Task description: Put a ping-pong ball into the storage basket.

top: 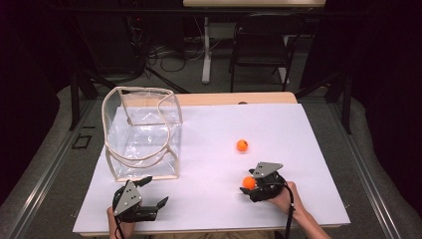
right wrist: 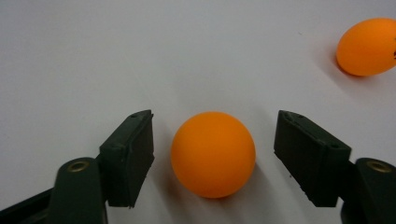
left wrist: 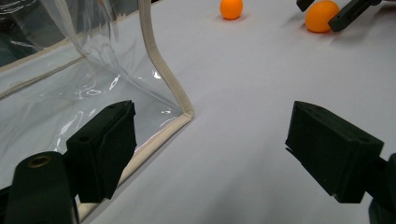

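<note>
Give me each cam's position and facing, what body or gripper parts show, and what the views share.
High view: fixed above the person's side, looking forward and down on the white board; both hands, left gripper and right gripper show.
Left gripper view: rides the left gripper, looking along its open jaws past the clear bag corner.
Right gripper view: rides the right gripper, looking down on the near ball between its jaws, gaps on both sides.
Shared: all three show the near ball and far ball.
</note>
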Demonstrator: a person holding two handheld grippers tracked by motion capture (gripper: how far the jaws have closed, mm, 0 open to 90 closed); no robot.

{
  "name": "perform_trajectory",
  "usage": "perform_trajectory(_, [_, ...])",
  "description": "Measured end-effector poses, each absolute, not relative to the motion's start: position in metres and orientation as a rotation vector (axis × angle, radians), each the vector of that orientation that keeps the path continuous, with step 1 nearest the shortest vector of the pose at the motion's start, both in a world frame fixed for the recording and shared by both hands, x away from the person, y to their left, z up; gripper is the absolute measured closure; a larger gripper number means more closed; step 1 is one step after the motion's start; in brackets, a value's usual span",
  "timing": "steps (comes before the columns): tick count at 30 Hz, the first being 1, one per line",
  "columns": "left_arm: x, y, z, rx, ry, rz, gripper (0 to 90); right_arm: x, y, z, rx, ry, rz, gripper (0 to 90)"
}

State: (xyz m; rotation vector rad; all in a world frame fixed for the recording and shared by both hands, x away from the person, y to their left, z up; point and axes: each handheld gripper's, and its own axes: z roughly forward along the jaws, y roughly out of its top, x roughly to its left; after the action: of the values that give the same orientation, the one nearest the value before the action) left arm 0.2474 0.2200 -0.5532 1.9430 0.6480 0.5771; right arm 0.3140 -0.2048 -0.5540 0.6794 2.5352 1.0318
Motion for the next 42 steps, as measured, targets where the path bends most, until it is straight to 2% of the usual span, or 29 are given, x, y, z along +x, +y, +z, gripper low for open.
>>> perform_trajectory(5, [0.249, 0.221, -0.555, 1.947, 0.654, 0.569, 15.7, 0.314, -0.206, -0.555, 0.687, 2.532, 1.008, 39.8])
perform_trajectory(11, [0.248, 0.220, -0.554, 1.941, 0.652, 0.574, 15.7, 0.313, -0.207, -0.554, 0.680, 2.541, 0.998, 46.2])
perform_trajectory(12, [0.248, 0.220, -0.554, 1.940, 0.653, 0.575, 15.7, 0.313, -0.207, -0.554, 0.684, 2.541, 0.992, 49.7])
perform_trajectory(42, [0.247, 0.220, -0.553, 1.928, 0.669, 0.579, 15.7, 0.323, -0.198, -0.538, 0.665, 2.474, 1.154, 50.6])
